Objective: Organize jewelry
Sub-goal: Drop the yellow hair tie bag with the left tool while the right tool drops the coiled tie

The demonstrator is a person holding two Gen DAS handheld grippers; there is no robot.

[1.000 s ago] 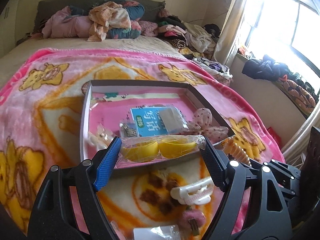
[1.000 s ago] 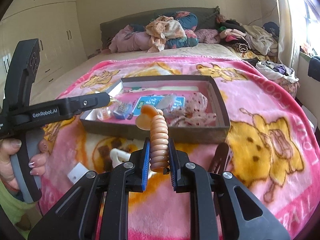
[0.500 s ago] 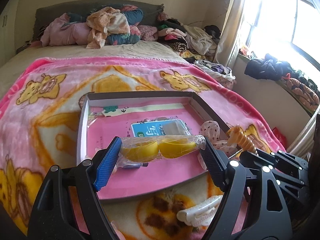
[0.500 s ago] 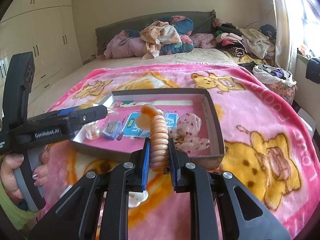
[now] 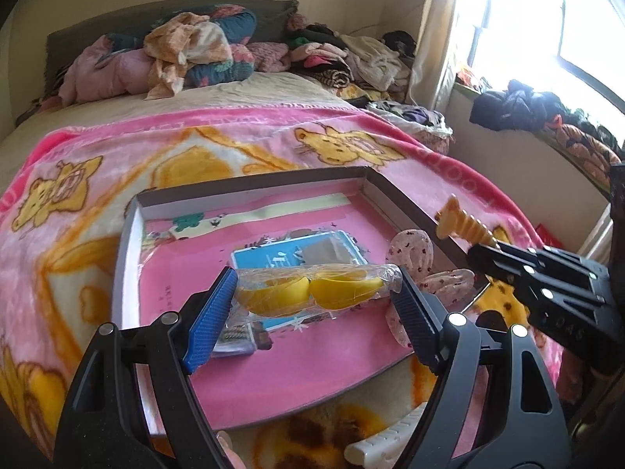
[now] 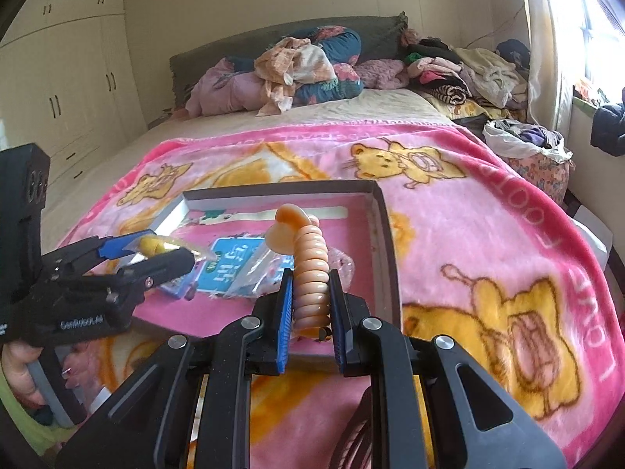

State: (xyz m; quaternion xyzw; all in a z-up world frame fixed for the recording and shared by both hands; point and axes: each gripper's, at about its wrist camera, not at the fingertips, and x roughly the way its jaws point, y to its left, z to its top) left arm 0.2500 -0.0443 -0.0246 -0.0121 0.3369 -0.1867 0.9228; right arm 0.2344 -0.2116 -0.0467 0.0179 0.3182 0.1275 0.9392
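Left wrist view shows your left gripper (image 5: 312, 305) clenched on the bagged yellow pieces (image 5: 312, 291), now carried from the near rim to above the box (image 5: 410, 203) floor. Your right gripper (image 6: 310, 308), grasping the peach spiral clip (image 6: 310, 262), has likewise advanced over the box. Both look ready to set down inside.
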